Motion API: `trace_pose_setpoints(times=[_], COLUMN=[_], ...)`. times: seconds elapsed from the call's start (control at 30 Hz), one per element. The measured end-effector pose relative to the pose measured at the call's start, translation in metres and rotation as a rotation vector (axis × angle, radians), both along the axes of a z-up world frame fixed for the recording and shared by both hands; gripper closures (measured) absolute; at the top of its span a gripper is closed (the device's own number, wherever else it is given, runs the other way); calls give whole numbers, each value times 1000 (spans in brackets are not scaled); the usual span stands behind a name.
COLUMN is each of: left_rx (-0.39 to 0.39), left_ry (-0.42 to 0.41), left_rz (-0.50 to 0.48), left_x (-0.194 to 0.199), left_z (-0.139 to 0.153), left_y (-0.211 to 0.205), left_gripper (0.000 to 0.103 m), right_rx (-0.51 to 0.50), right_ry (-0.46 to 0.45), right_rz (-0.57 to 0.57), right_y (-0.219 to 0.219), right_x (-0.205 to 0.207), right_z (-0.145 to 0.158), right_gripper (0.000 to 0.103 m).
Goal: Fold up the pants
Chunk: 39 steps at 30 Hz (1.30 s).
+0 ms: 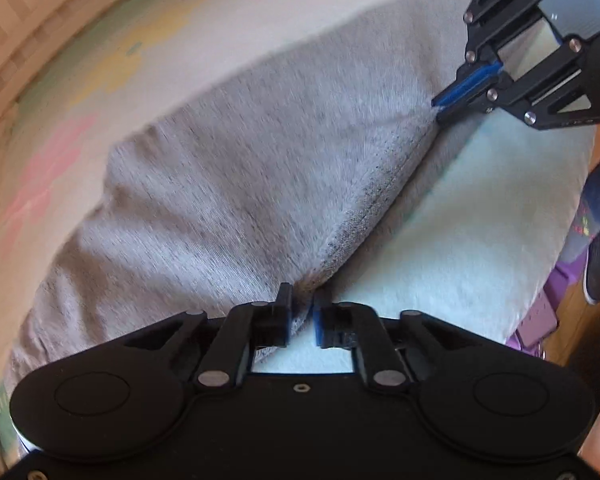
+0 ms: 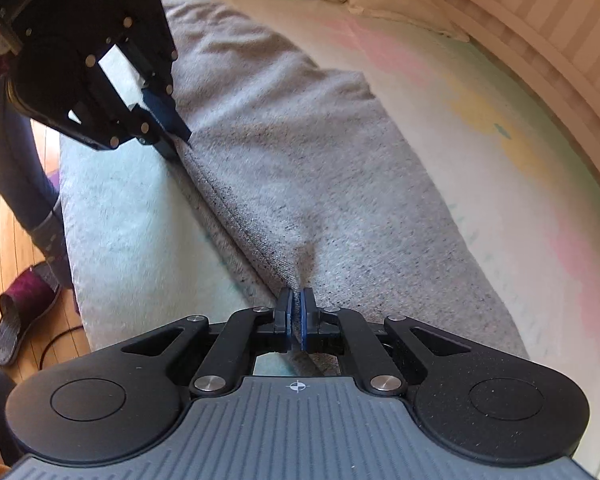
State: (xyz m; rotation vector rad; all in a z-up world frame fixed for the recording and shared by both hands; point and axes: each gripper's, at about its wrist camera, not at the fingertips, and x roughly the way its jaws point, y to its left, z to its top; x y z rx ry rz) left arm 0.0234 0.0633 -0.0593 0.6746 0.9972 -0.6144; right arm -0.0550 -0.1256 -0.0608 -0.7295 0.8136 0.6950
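The grey pants [image 2: 300,168] are spread across a pastel-patterned bed [image 2: 480,128], with their near hem lifted along the mattress edge. The hem is pinched at one end by the narrowly closed fingers of the right gripper [image 2: 296,316], while fabric is clamped between the left gripper [image 1: 302,316] fingers at the other. A slipper [image 2: 20,320] is seen on the wooden floor [image 2: 4,232] beside the bed.

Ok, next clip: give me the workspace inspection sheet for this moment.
Surface: bed with pastel-patterned sheet, pale blanket at its near edge.
Job's things: grey pants spread on the bed, near edge lifted.
Clutter: nothing seen on the bed.
Grippers: left gripper and right gripper, jaws pinching that edge.
Cables: dark cable on the floor.
Surroundings: wood floor, slipper, striped wall.
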Motion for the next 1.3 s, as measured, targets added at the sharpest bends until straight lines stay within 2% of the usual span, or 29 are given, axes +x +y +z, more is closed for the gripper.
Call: trace_pose_setpoints(times=[0.03, 0.1, 0.13, 0.17, 0.23, 0.33, 0.37, 0.5, 0.57, 0.67, 0.8, 0.83, 0.9, 1.0, 1.03, 1.17, 1.23, 1.3], left_rx=[3, -30, -81, -144, -281, -400, -420, -445, -457, -424, -304, -317, -305, -261, -270, -284, -307, -320], left_ry=[-5, 34, 74, 109, 130, 95, 84, 35, 56, 102, 36, 19, 16, -21, -21, 24, 88, 164], left_rz=[-15, -31, -23, -11, 5, 106, 164, 455, 585, 695, 811, 806, 799, 833, 810, 601, 527, 461], left_x=[-1, 1, 4, 8, 15, 45, 63, 131, 162, 194, 217, 216, 215, 206, 198, 150, 126, 102], left_z=[1, 12, 21, 32, 58, 83, 87, 74, 54, 19, -15, -17, -13, -1, 5, 22, 21, 15], left_y=[-1, 3, 9, 15, 25, 36, 39, 47, 53, 58, 68, 72, 71, 57, 47, -5, -25, -40], left_gripper=[88, 83, 76, 76, 74, 50, 50, 52, 54, 55, 52, 49, 49, 60, 60, 57, 57, 56], right_rx=[-21, -29, -8, 23, 103, 198, 232, 360, 388, 402, 349, 386, 404, 419, 415, 365, 278, 231], right_ry=[7, -9, 1, 17, 47, 65, 68, 126, 164, 229, 269, 279, 294, 276, 278, 331, 363, 372], right_rz=[11, 29, 26, 12, -36, -138, -189, -426, -526, -628, -764, -778, -812, -803, -784, -729, -696, -647], right_y=[2, 2, -2, -6, -16, -29, -34, -53, -63, -75, -100, -109, -120, -127, -128, -135, -136, -137], right_x=[-1, -5, -4, -1, 9, 38, 51, 108, 131, 149, 154, 153, 151, 140, 135, 112, 96, 81], right_z=[-3, 1, 7, 15, 32, 51, 54, 52, 39, 16, -8, -10, -8, 3, 7, 8, 1, 2], right_gripper=[97, 96, 96, 96, 89, 89, 89, 89, 89, 89, 92, 93, 93, 89, 89, 89, 89, 89])
